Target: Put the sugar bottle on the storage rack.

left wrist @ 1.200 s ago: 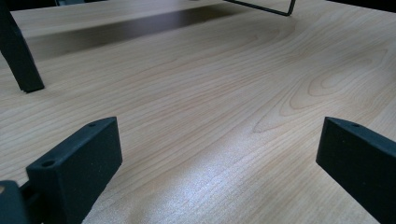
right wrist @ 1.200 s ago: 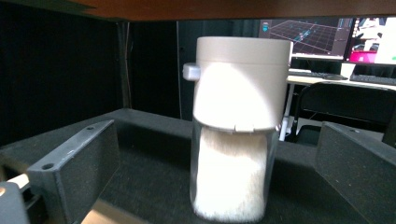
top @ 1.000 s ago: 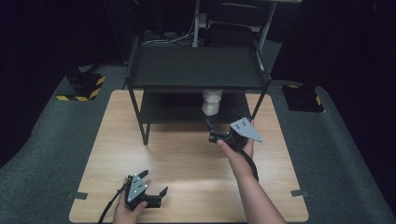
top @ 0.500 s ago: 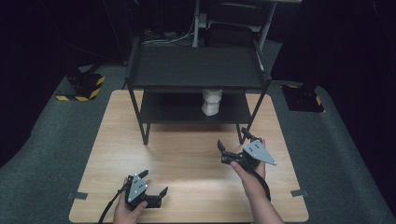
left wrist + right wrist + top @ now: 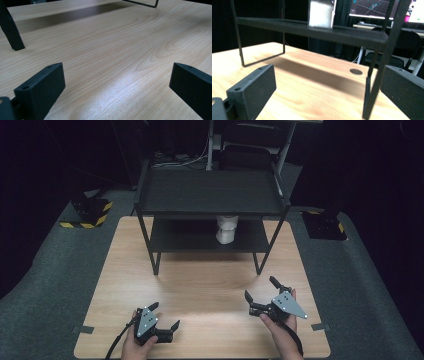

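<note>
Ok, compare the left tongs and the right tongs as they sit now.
The left tongs sit at the table's near left edge; the right tongs are over its near right part. The left tongs look over bare wood, while the right tongs face the black shelf with the white object on its lower tier. Both are open and hold nothing.

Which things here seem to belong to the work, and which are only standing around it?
Likely part of the work:
- white cylindrical object on the lower shelf
- black two-tier metal rack
- left gripper, open
- right gripper, open

Only around it:
- yellow-and-black striped floor blocks
- grey carpet
- light wooden table
</note>
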The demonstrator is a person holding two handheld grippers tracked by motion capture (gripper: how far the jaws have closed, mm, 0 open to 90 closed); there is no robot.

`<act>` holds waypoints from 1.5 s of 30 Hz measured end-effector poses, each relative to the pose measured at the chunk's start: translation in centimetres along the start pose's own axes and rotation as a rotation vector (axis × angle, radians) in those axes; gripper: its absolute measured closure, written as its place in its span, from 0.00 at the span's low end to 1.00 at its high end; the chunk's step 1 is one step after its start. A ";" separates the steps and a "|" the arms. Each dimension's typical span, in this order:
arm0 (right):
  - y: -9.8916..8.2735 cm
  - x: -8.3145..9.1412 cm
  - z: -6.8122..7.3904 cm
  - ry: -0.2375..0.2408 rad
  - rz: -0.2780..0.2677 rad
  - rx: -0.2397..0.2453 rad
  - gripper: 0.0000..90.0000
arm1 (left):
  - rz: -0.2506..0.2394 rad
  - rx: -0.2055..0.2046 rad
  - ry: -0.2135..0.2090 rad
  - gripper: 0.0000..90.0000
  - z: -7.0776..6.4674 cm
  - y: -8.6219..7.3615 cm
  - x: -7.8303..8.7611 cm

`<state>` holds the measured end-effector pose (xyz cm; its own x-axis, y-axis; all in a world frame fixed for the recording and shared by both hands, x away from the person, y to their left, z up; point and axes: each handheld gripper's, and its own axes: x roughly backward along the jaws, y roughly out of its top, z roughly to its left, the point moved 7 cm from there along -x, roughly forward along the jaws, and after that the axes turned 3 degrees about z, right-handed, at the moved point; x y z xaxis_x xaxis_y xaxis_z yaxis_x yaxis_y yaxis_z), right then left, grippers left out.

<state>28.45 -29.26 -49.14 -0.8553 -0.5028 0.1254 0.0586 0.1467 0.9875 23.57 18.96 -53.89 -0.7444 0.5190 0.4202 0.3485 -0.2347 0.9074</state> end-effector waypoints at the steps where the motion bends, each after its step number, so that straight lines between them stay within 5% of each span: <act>1: -0.3 0.2 -0.1 -0.004 0.006 -0.004 0.00 | 0.000 0.000 0.000 0.01 0.0 0.0 0.0; 12: -3.2 1.9 -0.5 -0.048 0.079 -0.015 0.00 | -0.001 -0.006 0.002 0.01 0.0 0.0 0.0; 27: -4.9 2.4 -0.6 -0.067 0.197 0.003 0.00 | 0.004 0.003 -0.003 0.01 0.0 0.0 0.0; 45: -5.4 2.4 -0.5 -0.072 0.223 -0.001 0.00 | 0.003 0.002 0.000 0.01 0.0 0.1 -0.1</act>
<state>26.30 -31.70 -54.14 -0.8556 -0.3961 0.3333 0.2504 0.2468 0.9362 23.61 18.88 -53.87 -0.7435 0.5181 0.4229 0.3521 -0.2344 0.9061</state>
